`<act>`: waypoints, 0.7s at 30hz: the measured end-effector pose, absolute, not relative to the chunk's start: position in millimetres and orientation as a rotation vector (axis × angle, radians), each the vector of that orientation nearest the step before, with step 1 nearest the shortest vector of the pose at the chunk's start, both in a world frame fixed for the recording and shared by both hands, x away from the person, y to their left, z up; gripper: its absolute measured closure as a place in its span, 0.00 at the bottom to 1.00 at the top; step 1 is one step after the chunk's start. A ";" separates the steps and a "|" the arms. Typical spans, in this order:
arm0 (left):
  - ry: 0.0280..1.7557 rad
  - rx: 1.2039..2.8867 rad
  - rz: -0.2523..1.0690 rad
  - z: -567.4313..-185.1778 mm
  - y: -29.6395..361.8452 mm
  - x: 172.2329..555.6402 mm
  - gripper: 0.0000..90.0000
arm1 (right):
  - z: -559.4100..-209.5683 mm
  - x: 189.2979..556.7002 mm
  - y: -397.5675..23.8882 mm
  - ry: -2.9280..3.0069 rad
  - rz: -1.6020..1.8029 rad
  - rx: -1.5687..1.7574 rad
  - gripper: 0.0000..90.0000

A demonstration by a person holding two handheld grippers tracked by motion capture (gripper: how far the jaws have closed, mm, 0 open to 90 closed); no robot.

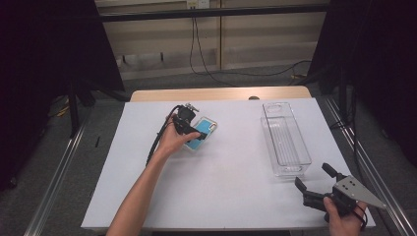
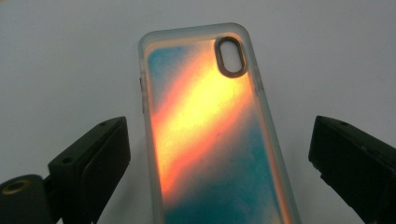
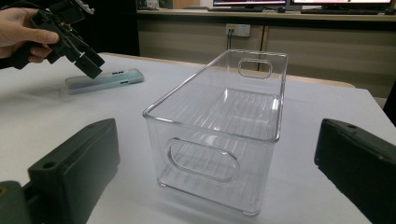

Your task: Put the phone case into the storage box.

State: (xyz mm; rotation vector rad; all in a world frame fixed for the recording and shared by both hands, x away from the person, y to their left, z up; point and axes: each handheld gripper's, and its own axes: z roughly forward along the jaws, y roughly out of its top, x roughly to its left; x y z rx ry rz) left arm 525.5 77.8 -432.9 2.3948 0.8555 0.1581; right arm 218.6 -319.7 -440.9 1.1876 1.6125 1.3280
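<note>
Between open jaws lies a clear-rimmed, orange-and-teal phone case [image 2: 215, 140].

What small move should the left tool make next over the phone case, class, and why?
Probably lower the left tool and close it on the phone case. Its jaws stand open either side of the case, which lies flat on the white table, not yet gripped. The clear bin is empty.
</note>
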 end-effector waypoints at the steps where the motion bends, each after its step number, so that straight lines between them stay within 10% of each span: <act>1: 0.869 2.396 0.167 -433.4 76.7 525.9 0.07 | -440.9 218.7 -319.6 1.612 1.328 1.189 0.00; 21: 0.888 2.474 0.173 -447.0 67.4 529.6 0.11 | -441.1 219.1 -319.5 1.614 1.330 1.189 0.00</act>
